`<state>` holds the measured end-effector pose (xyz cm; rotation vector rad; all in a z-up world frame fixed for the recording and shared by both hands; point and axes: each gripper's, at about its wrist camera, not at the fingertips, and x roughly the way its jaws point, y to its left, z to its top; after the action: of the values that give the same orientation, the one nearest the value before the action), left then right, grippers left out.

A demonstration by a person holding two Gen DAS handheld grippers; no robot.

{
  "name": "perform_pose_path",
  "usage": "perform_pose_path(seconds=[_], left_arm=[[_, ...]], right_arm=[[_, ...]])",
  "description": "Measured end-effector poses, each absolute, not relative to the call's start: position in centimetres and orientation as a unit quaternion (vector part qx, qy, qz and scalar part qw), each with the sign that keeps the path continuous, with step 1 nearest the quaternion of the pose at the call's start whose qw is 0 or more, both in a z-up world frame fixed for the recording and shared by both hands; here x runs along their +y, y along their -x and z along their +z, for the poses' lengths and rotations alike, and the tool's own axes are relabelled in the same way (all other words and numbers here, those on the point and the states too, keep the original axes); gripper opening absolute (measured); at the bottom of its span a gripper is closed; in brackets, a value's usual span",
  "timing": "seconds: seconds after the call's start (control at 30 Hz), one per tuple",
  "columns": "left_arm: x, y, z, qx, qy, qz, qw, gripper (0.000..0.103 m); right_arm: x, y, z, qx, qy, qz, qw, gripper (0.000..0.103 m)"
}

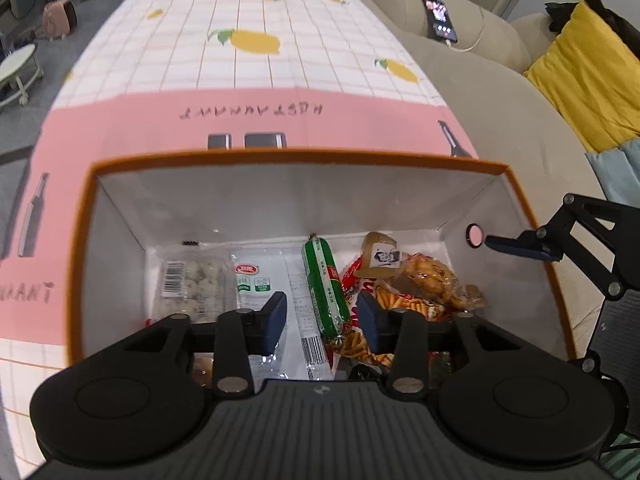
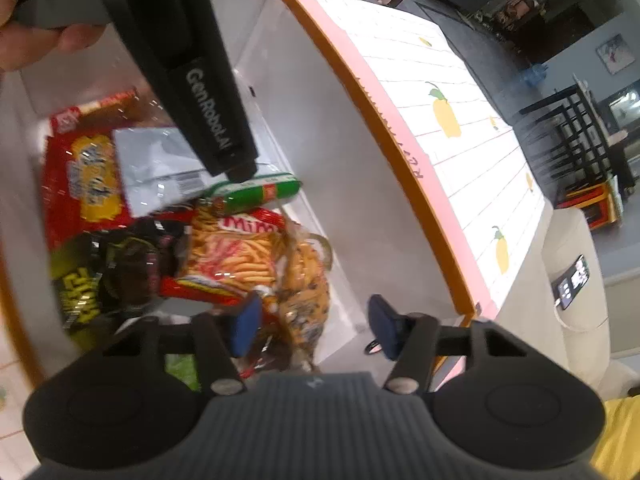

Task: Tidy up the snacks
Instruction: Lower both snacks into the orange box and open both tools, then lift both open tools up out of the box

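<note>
Both grippers, left and right, hang over the orange-rimmed box on the desk, fingers apart and gripping nothing, probably because each has released a snack inside. Within the box, the white packet lies at the left, the green sausage in the middle, the red chip bag right of it.
</note>
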<state>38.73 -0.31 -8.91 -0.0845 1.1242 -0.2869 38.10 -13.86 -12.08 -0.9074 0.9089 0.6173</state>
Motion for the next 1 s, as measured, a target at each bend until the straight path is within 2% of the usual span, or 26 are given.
perform_pose_path(seconds=[0.13,0.37,0.67,0.77,0.87,0.93,1.0], left_arm=[[-0.3,-37.0,-6.8,0.511,0.021,-0.131,0.849,0.057],[0.1,-33.2,-2.3,0.452,-0.002,-0.111,0.885,0.06],[0.7,-24.9,4.9,0.319,-0.042,-0.087,0.943,0.062],[0.8,-22.0,6.6,0.29,-0.048,-0.066,0.954,0.07],[0.9,-19.2,7.7,0.271,-0.036,-0.058,0.96,0.078],[0.9,-17.4,8.2,0.252,-0.029,-0.056,0.966,0.091],[0.9,-16.2,8.4,0.243,-0.023,-0.041,0.969,0.093]], right_arm=[[-13.6,-36.7,-10.3,0.414,0.414,0.283,0.76,0.063],[-13.7,-33.8,-5.9,0.406,0.381,0.254,0.791,0.068],[-16.6,-29.7,1.9,0.394,0.208,0.173,0.878,0.068],[-18.0,-27.9,4.2,0.383,0.127,0.162,0.901,0.071],[-19.0,-25.3,5.5,0.361,0.06,0.161,0.917,0.078],[-19.3,-23.3,6.2,0.342,0.033,0.146,0.928,0.08],[-19.1,-21.1,6.4,0.319,0.023,0.127,0.939,0.084]])
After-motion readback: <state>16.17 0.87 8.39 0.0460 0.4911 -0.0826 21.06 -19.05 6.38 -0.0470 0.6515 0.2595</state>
